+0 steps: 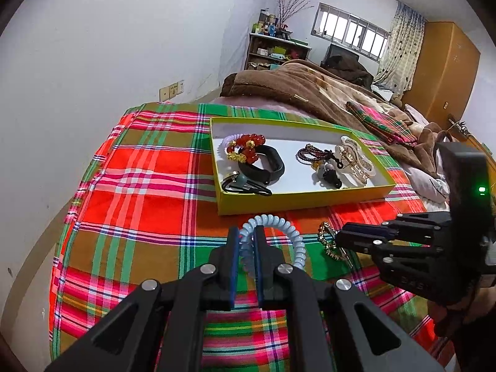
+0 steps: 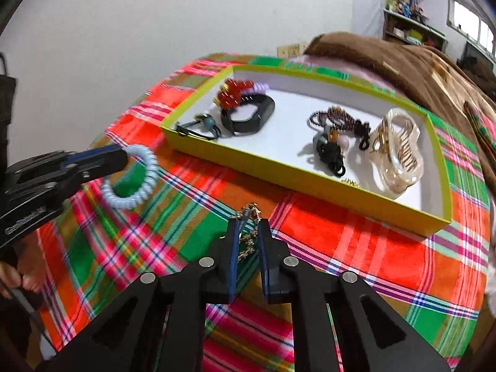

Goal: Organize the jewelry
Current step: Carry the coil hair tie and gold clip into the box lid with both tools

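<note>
Plaid cloth [image 1: 148,186] covers the bed on which everything lies, and on it, ahead of both tools, sits a shallow yellow box [image 1: 297,201] whose long axis runs left to right across both views. Inside the box lie a clear hair claw [image 2: 400,155] at the right end, a black band [image 1: 263,166] with a red bead bracelet [image 1: 246,148] at the left end, a dark bead string [image 1: 313,153] near the middle, and small hair ties beside them. The left hand-held gripper [image 1: 246,238] is closed on a pale blue coil hair tie [image 1: 279,235], whose loop hangs clear to the right of the fingers, just short of the box's near wall. The right hand-held gripper [image 2: 248,232] is closed on a gold chain [image 2: 248,238], which trails between its fingers just above the cloth, also a little short of the near wall. Both pieces are therefore outside the box, with it lying straight forward of each tool. The left tool looks slightly nearer the left half, the right tool nearer the middle, so each probably only needs to lift over the wall and go forward before letting go.
</note>
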Available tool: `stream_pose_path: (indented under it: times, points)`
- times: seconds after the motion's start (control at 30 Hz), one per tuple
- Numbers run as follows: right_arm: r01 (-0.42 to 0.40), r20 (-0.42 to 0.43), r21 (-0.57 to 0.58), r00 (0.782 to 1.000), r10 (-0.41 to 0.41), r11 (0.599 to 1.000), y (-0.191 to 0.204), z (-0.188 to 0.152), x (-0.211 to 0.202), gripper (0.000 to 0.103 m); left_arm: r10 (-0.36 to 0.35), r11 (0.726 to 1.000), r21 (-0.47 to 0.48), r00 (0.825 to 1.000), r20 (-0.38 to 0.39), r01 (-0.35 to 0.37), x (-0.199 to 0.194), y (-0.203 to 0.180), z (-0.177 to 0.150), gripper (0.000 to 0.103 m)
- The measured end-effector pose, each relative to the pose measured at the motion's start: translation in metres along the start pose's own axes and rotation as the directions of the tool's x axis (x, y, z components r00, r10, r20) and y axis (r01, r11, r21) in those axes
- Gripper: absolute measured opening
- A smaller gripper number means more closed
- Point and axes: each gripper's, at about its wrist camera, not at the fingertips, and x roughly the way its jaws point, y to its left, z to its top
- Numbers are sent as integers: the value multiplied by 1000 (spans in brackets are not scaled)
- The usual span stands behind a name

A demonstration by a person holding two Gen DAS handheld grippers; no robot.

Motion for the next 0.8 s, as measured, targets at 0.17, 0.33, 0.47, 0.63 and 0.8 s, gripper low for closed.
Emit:
stream_pose_path:
  times: [0.17, 0.33, 0.47, 0.63, 0.8]
  points:
    - [35, -20, -23, 999, -35, 999, 9, 3, 3, 12, 2, 1000, -6, 1000, -2, -2, 2, 4, 0, 9]
    - [70, -27, -31, 997, -71, 997, 13, 3, 6, 12, 2, 1000, -12, 1000, -3, -2, 5, 7, -1, 9]
    - [63, -23, -21, 998, -64, 998, 9, 3, 7, 7, 4, 1000, -15, 1000, -4, -5, 5, 9, -1, 9]
    - [110, -19, -95, 993, -113, 989, 24, 4, 9, 4, 8, 1000, -19, 1000, -1, -8, 4, 11, -1, 9]
    - [102, -3, -111, 995, -103, 989, 28, 3, 4, 3, 6, 1000, -17, 1000, 1, -6, 3, 11, -1, 9]
